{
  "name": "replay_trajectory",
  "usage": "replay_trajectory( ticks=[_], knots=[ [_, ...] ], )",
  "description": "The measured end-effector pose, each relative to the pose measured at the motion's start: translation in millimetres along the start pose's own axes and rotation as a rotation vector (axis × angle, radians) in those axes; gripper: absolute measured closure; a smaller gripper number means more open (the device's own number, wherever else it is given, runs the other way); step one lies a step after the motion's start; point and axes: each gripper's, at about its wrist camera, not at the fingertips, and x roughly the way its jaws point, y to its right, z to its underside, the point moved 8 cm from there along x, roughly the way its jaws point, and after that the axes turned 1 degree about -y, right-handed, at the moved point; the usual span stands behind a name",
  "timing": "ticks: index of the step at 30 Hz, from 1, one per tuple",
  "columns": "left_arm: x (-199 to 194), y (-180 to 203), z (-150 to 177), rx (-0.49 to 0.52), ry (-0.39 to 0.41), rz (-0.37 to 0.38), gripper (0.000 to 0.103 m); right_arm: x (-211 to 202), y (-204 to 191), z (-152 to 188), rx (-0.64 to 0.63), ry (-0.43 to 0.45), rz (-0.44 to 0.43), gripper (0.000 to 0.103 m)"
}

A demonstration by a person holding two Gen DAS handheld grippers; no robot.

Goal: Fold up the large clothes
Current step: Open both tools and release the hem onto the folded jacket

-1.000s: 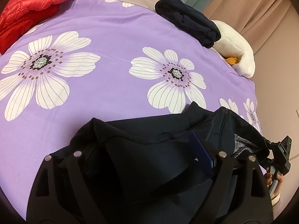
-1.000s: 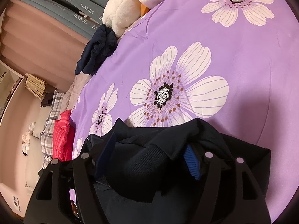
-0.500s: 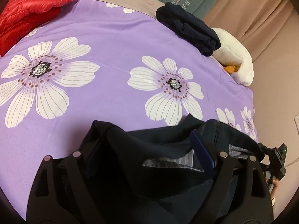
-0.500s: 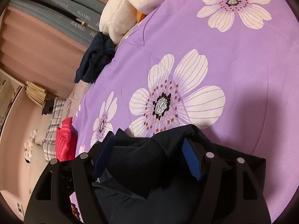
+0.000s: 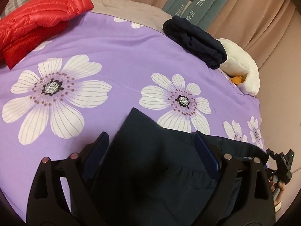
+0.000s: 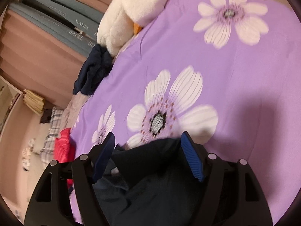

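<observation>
A dark navy garment [image 5: 150,162] lies on the purple flowered bedspread [image 5: 116,56], right below both grippers. My left gripper [image 5: 150,143] is open, its blue pads [image 5: 206,156] apart, and the folded cloth lies loosely between and under them. My right gripper [image 6: 146,146] is open too, with the blue ribbed pads [image 6: 191,158] wide apart over the same garment [image 6: 150,184]. The right gripper also shows at the right edge of the left wrist view [image 5: 282,165], held by a hand.
A red puffer jacket [image 5: 33,32] lies at the far left of the bed. A folded navy garment [image 5: 195,41] and a white plush toy [image 5: 242,69] sit at the far edge by the curtain. A plaid pillow [image 6: 50,131] lies beyond.
Both grippers have opened and let go of the navy garment. It has dropped flat onto the bedspread, and both grippers have drawn back from it a little.
</observation>
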Motion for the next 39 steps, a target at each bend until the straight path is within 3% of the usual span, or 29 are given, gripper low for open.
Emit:
replay_trajectory(
  ticks=[3,7,16,19,23,25,26,27,28,29,32,36,39],
  knots=[
    [-4.5,-3.3,4.1,0.008,0.000,-0.004,0.010,-6.8,-1.1,-8.0,-0.033,0.031,0.032,0.029],
    [-8.8,-4.3,20.5,0.037,-0.018,-0.011,0.009,-7.7,-28.3,0.2,-0.226,0.013,0.062,0.029],
    [-10.8,16.4,76.2,0.121,-0.101,0.030,0.007,49.0,-138.7,104.0,-0.957,-0.196,0.069,0.029],
    [-1.4,24.7,90.2,0.164,-0.138,0.028,0.007,79.2,-169.1,136.4,-1.160,-0.259,0.056,0.029],
    [6.9,31.3,98.6,0.217,-0.155,0.006,0.007,114.2,-190.2,159.1,-1.311,-0.354,0.047,0.029],
    [8.6,31.6,99.3,0.222,-0.160,0.006,0.007,128.1,-191.8,166.1,-1.348,-0.420,0.042,0.038],
    [9.9,31.4,99.3,0.222,-0.162,0.006,0.007,129.9,-190.6,169.8,-1.354,-0.461,0.030,0.060],
    [10.5,31.6,99.0,0.221,-0.164,0.006,0.007,133.1,-188.2,173.4,-1.364,-0.495,0.034,0.075],
    [11.1,31.9,98.4,0.223,-0.164,0.006,0.007,134.1,-185.6,176.2,-1.388,-0.501,0.049,0.081],
    [11.1,32.5,97.8,0.226,-0.163,0.005,0.007,132.6,-185.6,180.7,-1.403,-0.513,0.041,0.095],
    [11.3,36.6,94.7,0.239,-0.155,0.005,0.007,125.3,-186.4,182.3,-1.466,-0.463,0.038,0.099],
    [16.5,40.4,90.4,0.252,-0.152,-0.005,0.007,132.6,-194.5,155.1,-1.483,-0.257,0.166,0.099],
    [25.1,37.9,90.3,0.255,-0.171,-0.024,0.006,149.3,-183.8,142.1,-1.426,-0.244,0.251,0.099]
  ],
)
